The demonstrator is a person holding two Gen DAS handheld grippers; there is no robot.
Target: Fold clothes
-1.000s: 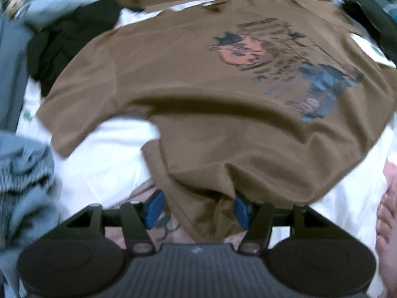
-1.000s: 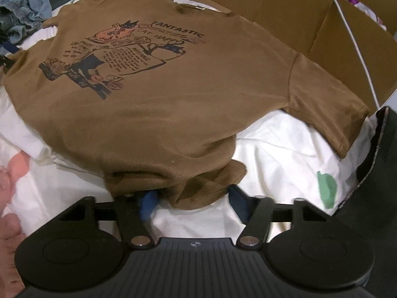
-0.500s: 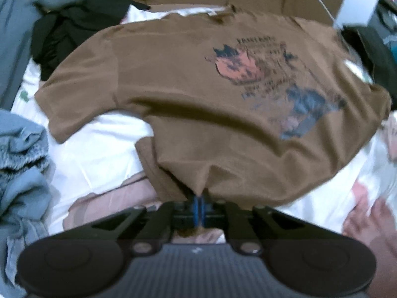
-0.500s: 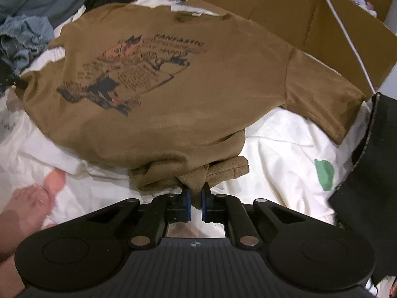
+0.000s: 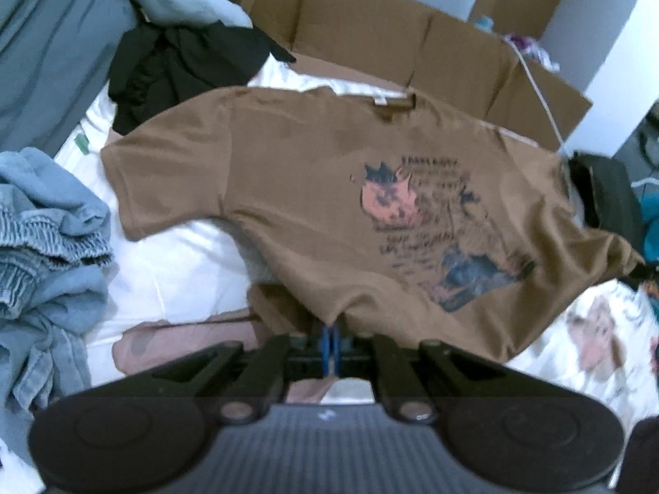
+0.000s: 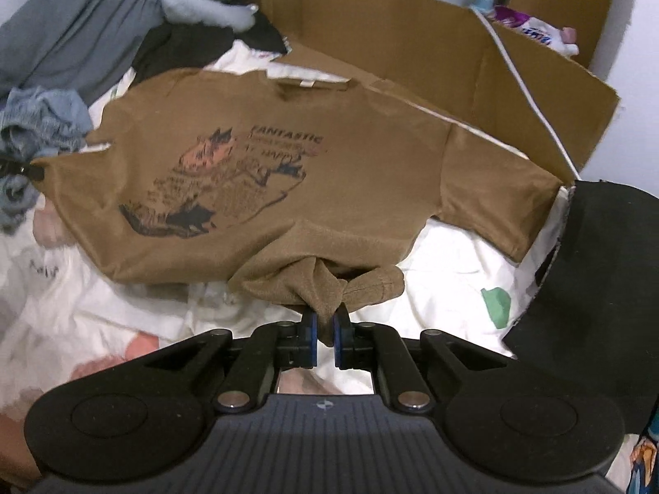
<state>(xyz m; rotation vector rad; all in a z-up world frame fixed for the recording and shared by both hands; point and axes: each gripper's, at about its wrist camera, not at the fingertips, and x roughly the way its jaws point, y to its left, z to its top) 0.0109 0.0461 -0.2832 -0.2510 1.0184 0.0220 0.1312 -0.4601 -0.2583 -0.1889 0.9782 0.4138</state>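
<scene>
A brown T-shirt with a dark and orange print lies front up on a white bed sheet, its collar at the far side. My left gripper is shut on the shirt's near hem, which lifts off the sheet. In the right wrist view the same brown T-shirt spreads out, and my right gripper is shut on a bunched corner of its hem. The hem hangs raised between the two grips. The other gripper shows as a small dark shape at the shirt's left corner.
Flattened cardboard boxes stand behind the shirt. A black garment and a grey-blue cover lie far left. Blue denim clothes pile at the left. A black fabric lies at the right.
Both grippers went from open around the hem to shut on it. They then rose, lifting the hem off the sheet, and the views now take in more of the room.
</scene>
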